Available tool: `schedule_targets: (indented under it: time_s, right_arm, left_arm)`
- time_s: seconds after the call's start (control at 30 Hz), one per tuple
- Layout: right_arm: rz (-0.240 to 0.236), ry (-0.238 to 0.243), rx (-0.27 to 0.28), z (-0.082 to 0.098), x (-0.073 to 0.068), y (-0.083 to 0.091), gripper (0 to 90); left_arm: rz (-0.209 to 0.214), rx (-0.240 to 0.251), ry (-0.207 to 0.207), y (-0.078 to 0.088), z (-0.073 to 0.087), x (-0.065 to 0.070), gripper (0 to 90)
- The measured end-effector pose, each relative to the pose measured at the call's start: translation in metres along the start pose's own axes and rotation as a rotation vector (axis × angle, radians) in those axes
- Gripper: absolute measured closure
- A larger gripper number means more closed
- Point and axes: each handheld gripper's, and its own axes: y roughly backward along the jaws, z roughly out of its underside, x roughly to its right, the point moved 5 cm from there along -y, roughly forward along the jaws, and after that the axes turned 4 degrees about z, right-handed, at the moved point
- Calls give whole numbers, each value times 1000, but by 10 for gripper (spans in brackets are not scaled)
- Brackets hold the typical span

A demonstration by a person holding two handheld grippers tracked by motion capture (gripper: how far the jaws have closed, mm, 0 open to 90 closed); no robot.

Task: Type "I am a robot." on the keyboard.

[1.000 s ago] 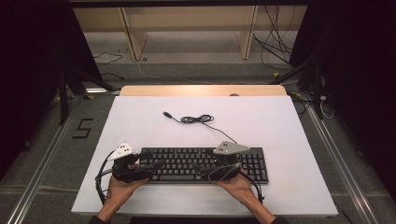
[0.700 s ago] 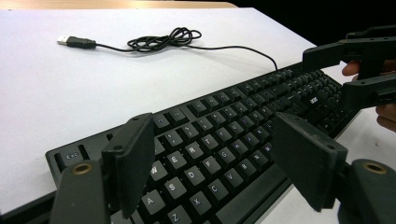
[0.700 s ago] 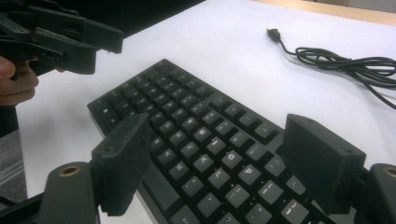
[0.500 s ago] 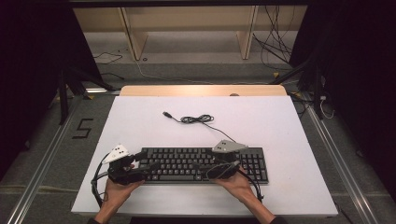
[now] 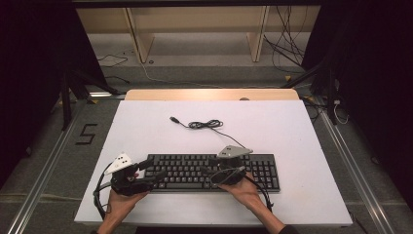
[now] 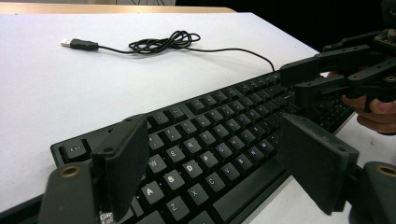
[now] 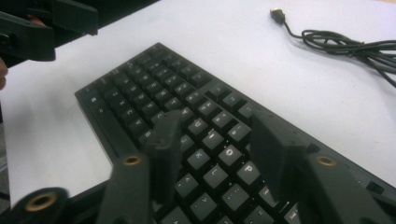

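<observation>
Keyboard (image 5: 214, 171) under both tools: left tool (image 5: 152, 171) at its left end, right tool (image 5: 210, 171) mid-board.

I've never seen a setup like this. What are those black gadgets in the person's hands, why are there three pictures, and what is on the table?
No robot here: a person holds a hand-held gripper in each hand, a tool with two black jaws. The high view looks down on the white table from above. There the left hand-held gripper is at the keyboard's left end and the right hand-held gripper over its middle. The other two pictures come from cameras riding on each gripper, looking along its jaws.

On the table lie a black keyboard and its cable, loosely coiled, with the USB plug lying free.

Nothing is held. The left jaws stand wide open over the keys, having just opened a little more. The right jaws have just been closing, nothing gripped between them.
</observation>
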Motion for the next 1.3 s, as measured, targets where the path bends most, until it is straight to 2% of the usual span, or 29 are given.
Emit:
schedule_targets:
  time_s: [0.37,0.63,1.3]
  right_arm:
    - [21,3,-35,1,3,-9,787]
    - [48,16,-79,1,2,-20,900]
    - [88,18,-158,5,4,-39,900]
  left_arm:
    - [-1,2,1,2,1,0,241]
    - [-4,6,-5,3,1,0,241]
    - [-5,5,-9,3,1,0,241]
